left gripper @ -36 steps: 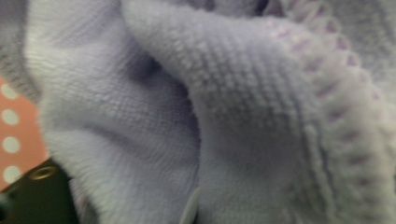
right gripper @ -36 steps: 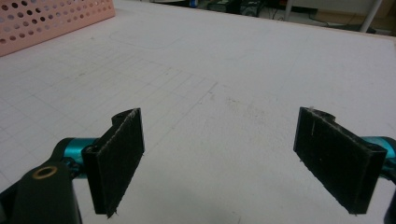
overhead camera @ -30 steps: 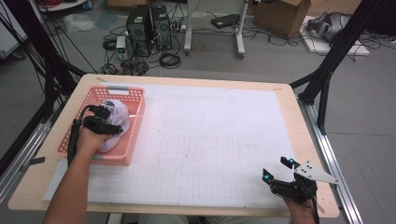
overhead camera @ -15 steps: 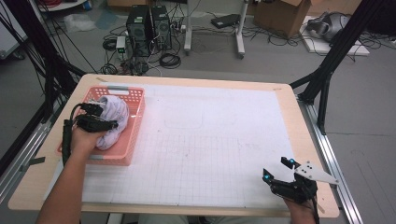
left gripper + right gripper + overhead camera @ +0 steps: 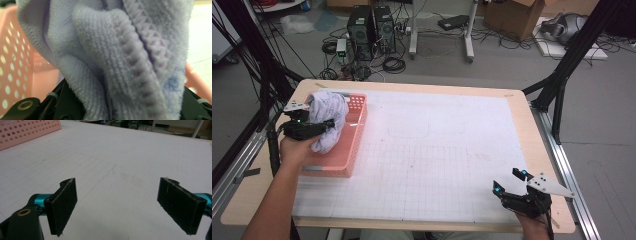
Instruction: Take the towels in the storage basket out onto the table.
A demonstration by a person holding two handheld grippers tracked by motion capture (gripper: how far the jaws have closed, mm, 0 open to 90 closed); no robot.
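A pale lilac knitted cloth point(image 5: 328, 116) hangs bunched above the pink perforated basket point(image 5: 348, 150) at the table's left. My left gripper point(image 5: 323, 126) is shut on it; its jaws have just been closing, with the cloth between them. In the left gripper view the cloth point(image 5: 120, 57) bulges between the black jaws of the left gripper point(image 5: 125, 110), and the basket wall point(image 5: 15, 57) lies behind it. Near the table's front right corner my right gripper point(image 5: 507, 181) stands open. The right gripper view shows that right gripper point(image 5: 120, 202) with nothing between its pads.
A white gridded mat point(image 5: 437, 150) covers most of the wooden table. The basket's corner point(image 5: 25, 130) shows at the far left of the right gripper view. Beyond the table's far edge are computer towers point(image 5: 372, 30), cables and black stand legs.
My left gripper has risen out of the basket with the cloth, which now hangs above the basket's rim. The right gripper has stayed where it was.
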